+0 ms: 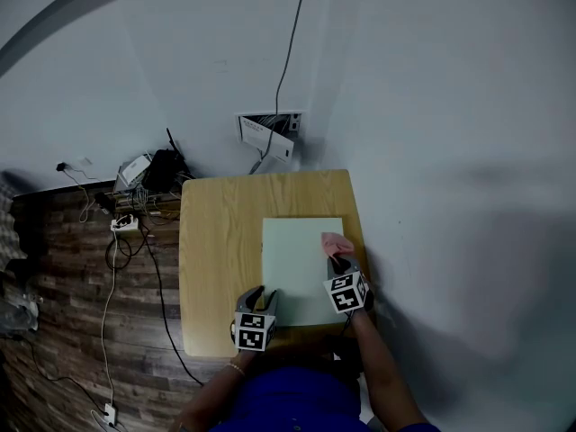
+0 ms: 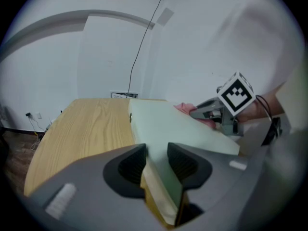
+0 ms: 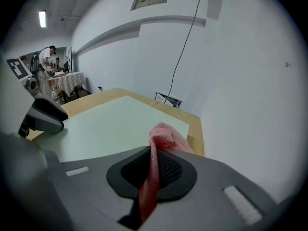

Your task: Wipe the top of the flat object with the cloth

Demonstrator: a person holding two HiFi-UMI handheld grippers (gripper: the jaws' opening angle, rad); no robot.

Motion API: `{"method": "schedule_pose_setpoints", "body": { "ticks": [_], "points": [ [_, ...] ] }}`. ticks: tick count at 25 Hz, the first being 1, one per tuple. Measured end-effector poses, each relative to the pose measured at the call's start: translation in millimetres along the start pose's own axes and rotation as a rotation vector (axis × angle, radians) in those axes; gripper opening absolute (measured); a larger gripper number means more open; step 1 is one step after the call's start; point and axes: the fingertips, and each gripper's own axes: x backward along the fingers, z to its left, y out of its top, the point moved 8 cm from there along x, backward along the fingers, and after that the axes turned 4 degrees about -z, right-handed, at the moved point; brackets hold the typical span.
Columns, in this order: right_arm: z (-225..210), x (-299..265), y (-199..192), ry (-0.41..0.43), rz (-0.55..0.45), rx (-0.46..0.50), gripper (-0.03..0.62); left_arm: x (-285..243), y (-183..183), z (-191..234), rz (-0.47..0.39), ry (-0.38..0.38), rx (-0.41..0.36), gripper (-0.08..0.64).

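Our left tongs (image 2: 156, 163) clamp the edge of the pale-green flat board (image 2: 178, 124), seemingly stiff; our right tongs (image 3: 153, 171) pinch the limp pink mesh cloth (image 3: 163, 136).

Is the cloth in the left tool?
No, the pink cloth is pinched in the right tool; the left tool grips a corner of the pale green board.

- Bare table top (image 1: 216, 241) lies free from 9 to 12 o'clock of the pale board (image 1: 292, 250).
- Wall (image 1: 450, 196) crowds 3 o'clock.
- Left gripper (image 1: 262, 295) occupies the 7 o'clock corner.
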Motion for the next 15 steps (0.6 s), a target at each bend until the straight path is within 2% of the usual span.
{"method": "schedule_pose_setpoints", "body": {
  "ticks": [10,15],
  "points": [
    [1.6,2.2,1.6,-0.021,-0.023,-0.009,0.014,1.1,0.2,1.2,0.0,-0.001,-0.001,0.141],
    [1.8,16.5,11.8,-0.003,-0.11,-0.052,0.014,0.2,-0.6,1.5,-0.002,-0.002,0.0,0.141]
  ]
}}
